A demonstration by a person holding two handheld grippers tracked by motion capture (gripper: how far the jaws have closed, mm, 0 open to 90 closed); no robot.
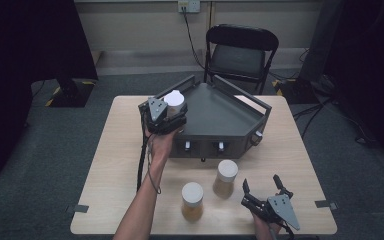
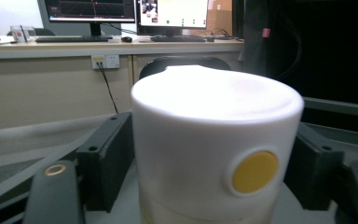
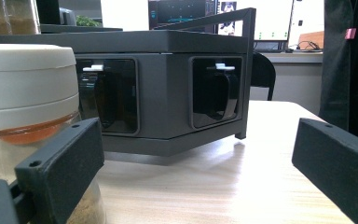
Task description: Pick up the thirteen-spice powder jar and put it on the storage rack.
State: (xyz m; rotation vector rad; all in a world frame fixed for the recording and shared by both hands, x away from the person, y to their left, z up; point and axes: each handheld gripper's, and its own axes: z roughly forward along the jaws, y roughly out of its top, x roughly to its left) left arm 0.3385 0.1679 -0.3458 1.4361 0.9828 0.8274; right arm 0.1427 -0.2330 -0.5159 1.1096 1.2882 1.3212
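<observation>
White-lidded jar [image 2: 216, 144] between left gripper [image 1: 166, 116] jaws, spread slightly | right gripper [image 1: 265, 192] spread

The table [image 1: 120, 165] has a pale wood-grain top with a smooth, faintly satin finish. On it, toward twelve o'clock, the rack [image 1: 220, 112] looks like dark grey matt metal or hard plastic; which one cannot be told. Its front windows [image 3: 214, 91] are glossy dark panels. The jar [image 2: 214, 140] between the jaws of the left gripper [image 1: 166, 116] has a white, smooth plastic lid with a soft sheen and a flat yellow dot [image 2: 255, 171]. The two jars [image 1: 192, 200] at six o'clock have cream plastic lids over clear glossy walls, with brown grainy contents. The right gripper [image 1: 261, 189] has matt black plastic jaws. The chair [image 1: 240, 50] has a dark, slightly glossy seat. The floor [image 1: 55, 150] is rough grey carpet.
</observation>
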